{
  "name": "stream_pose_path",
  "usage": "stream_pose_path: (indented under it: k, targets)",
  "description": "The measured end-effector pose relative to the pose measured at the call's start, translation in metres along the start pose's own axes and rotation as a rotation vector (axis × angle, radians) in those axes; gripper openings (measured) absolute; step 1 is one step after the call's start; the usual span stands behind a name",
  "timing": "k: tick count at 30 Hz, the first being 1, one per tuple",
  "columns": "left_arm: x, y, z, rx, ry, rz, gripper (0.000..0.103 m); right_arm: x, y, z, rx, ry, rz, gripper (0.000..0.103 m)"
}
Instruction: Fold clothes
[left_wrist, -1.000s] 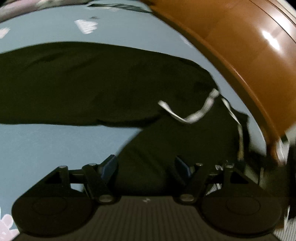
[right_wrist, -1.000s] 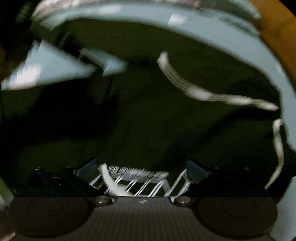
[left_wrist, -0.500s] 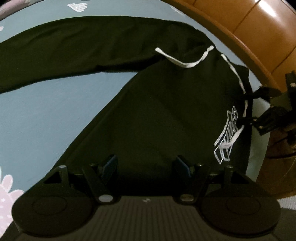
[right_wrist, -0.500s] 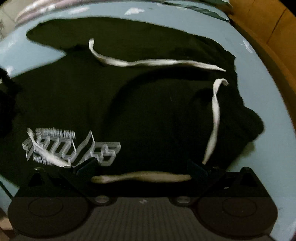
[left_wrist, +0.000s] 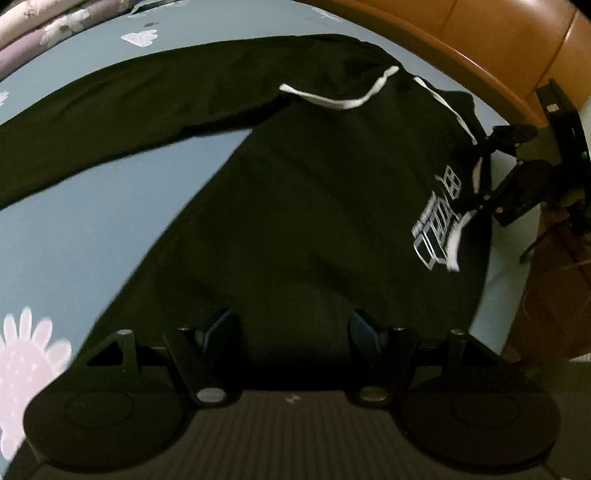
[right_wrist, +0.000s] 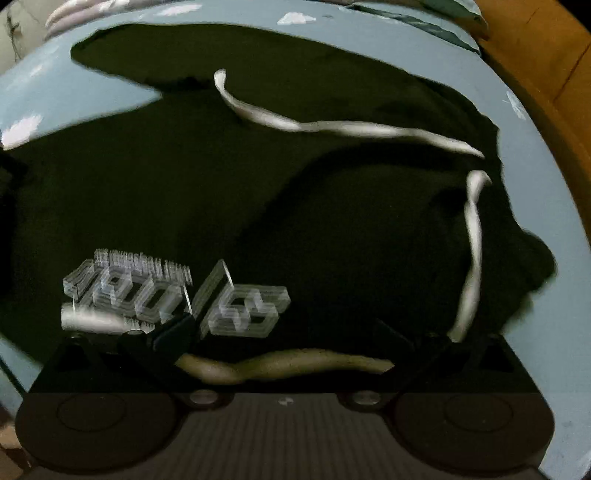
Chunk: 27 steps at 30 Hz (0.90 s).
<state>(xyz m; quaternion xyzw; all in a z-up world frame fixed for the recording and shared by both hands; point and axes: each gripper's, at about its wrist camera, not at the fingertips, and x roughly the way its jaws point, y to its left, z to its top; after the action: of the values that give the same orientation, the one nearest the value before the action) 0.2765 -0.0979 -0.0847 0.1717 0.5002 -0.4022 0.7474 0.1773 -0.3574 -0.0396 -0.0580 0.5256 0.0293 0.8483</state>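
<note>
A pair of black trousers lies spread on the pale blue bedsheet, one leg stretching off toward the far left and the other running down toward the left gripper. That gripper's two fingers stand well apart above the dark cloth of the near leg. Nothing sits between the pads; whether the tips brush the fabric I cannot tell.

Moving right, a white drawstring loops across the waistband, and a white printed logo marks the hip near the bed's right edge. Just beyond it is the right gripper, at the waistband edge, with a white cord running between its black fingers.

From the right gripper's own camera, the fingers are spread wide over the waist, with a length of the drawstring lying across the gap between them. The picture is blurred, so I cannot tell whether either pad presses on the cord or cloth. A brown wooden bed frame curves along the far right.
</note>
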Motion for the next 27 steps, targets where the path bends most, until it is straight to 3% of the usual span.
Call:
stream_pose_path:
  k: [4, 7, 12, 14, 19, 22, 27]
  targets:
    - [-0.009, -0.013, -0.018, 0.025, -0.006, 0.029, 0.070, -0.009, 0.015, 0.011, -0.017, 0.022, -0.026, 0.103]
    - [-0.010, -0.018, -0.032, 0.016, 0.004, 0.046, 0.070, -0.013, 0.037, 0.026, -0.058, -0.047, 0.044, 0.103]
    - [-0.008, -0.021, -0.064, -0.034, 0.056, 0.094, 0.070, 0.011, 0.068, 0.013, -0.121, 0.042, 0.079, 0.103]
    - [-0.015, -0.025, -0.078, -0.017, 0.061, 0.101, 0.071, 0.006, 0.069, -0.001, -0.126, 0.028, 0.065, 0.103]
    - [-0.031, -0.018, -0.098, -0.073, 0.154, 0.065, 0.072, -0.006, 0.076, 0.015, -0.118, 0.095, 0.039, 0.103]
    - [-0.047, -0.007, -0.095, -0.079, 0.080, 0.105, 0.072, -0.016, 0.095, 0.042, -0.157, 0.004, 0.081, 0.103]
    - [-0.049, 0.032, -0.099, -0.198, 0.034, 0.198, 0.072, -0.002, 0.145, 0.078, -0.232, -0.079, 0.161, 0.103]
